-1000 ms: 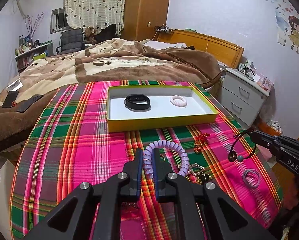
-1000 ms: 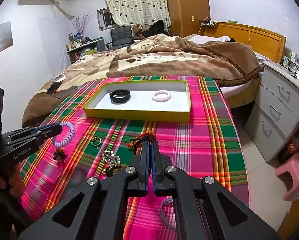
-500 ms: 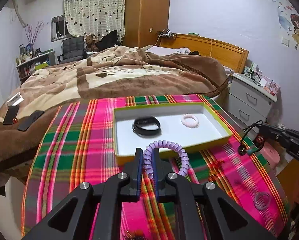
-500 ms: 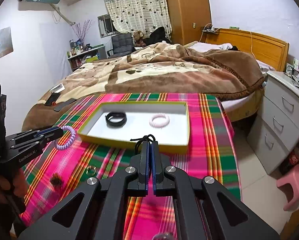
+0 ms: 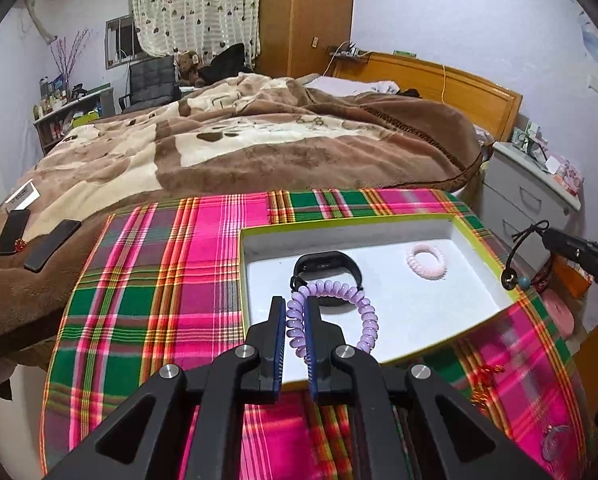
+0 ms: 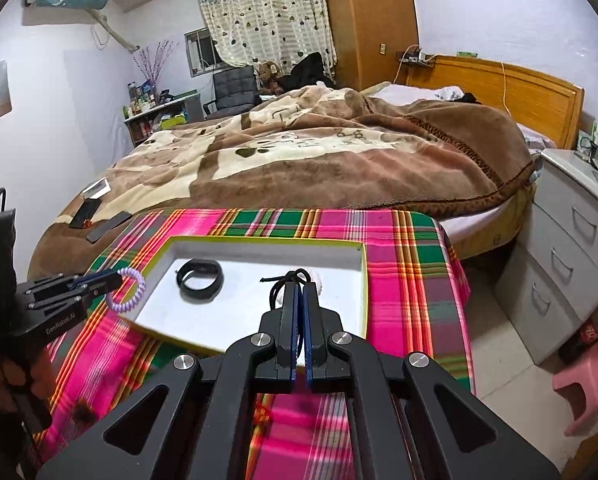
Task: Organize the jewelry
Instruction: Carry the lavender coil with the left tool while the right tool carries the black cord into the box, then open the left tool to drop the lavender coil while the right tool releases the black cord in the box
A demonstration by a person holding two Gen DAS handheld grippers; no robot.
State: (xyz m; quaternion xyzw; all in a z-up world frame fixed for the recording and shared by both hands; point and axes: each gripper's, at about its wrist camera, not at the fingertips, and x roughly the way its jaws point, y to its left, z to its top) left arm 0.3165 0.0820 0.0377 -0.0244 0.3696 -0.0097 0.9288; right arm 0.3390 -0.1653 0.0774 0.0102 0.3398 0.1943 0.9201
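Observation:
In the left wrist view my left gripper (image 5: 295, 304) is shut on a purple spiral bracelet (image 5: 365, 316), which hangs over the near part of the white tray with a yellow rim (image 5: 339, 222). Inside the tray lie a black band (image 5: 327, 276) and a pink coil ring (image 5: 426, 261). My right gripper (image 6: 301, 286) is shut on a black cord bracelet (image 6: 285, 280) above the tray's middle. Its fingers mostly hide the pink ring. From the right wrist view the left gripper (image 6: 115, 278) shows at the tray's left edge (image 6: 155, 272) with the purple bracelet (image 6: 130, 291). A bead hangs from the black cord (image 5: 513, 268).
The tray sits on a pink and green plaid cloth (image 5: 159, 280). A red knotted ornament (image 5: 485, 372) and a pale ring (image 5: 555, 440) lie on the cloth at the near right. Beyond are a bed with a brown blanket (image 6: 339, 152), two phones (image 5: 51, 244), grey drawers (image 6: 571, 248) and a pink stool (image 6: 583, 384).
Both grippers have moved forward from over the loose jewelry to over the tray. Each keeps its bracelet. The tray now looks larger and nearer.

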